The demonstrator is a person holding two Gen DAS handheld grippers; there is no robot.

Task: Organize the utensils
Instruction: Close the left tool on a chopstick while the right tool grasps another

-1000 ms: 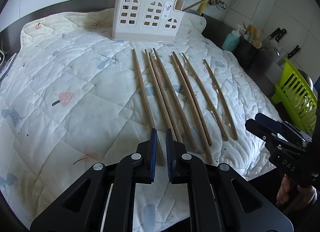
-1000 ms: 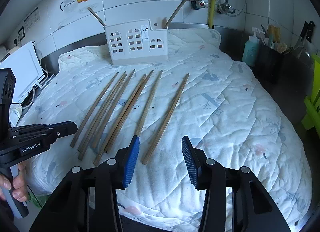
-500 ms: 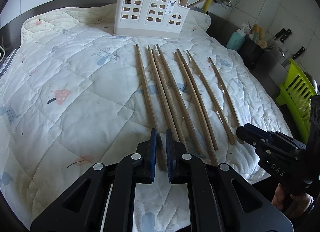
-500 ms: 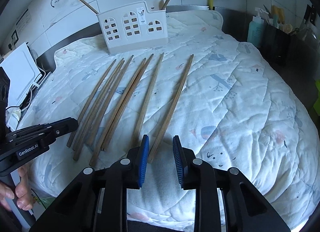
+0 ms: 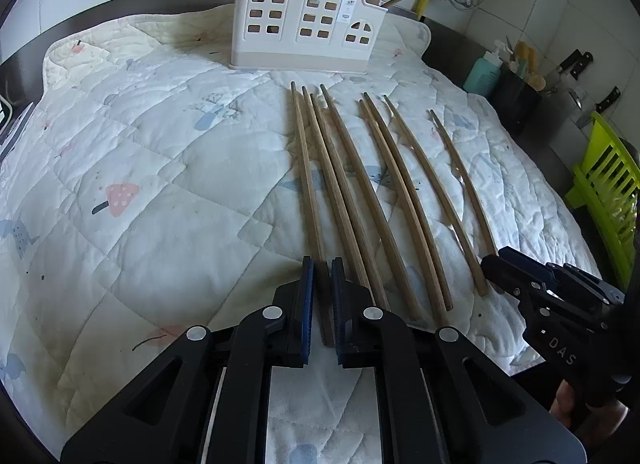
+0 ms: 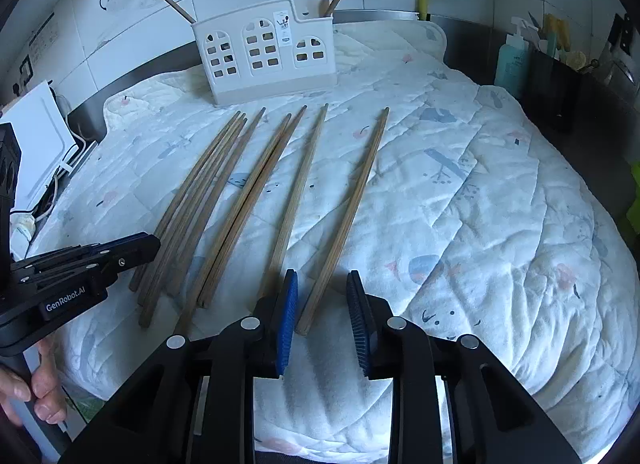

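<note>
Your surface point(image 5: 24, 75) carried a quilted mat point(image 5: 160, 183); on it lay eight wooden chopsticks point(image 5: 348, 203) before a white utensil holder point(image 5: 304, 23)

We record eight chopsticks point(image 5: 348, 199) lying side by side on the quilt point(image 5: 140, 167), running near to far. The holder point(image 5: 304, 23) stands at their far end, a rack point(image 5: 608, 191) far right.

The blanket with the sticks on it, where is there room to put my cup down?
The quilt is bare left of the chopsticks, from the white holder down to the near edge. It is also bare right of the last chopstick, toward the black pot. The middle is crowded with chopsticks.
</note>
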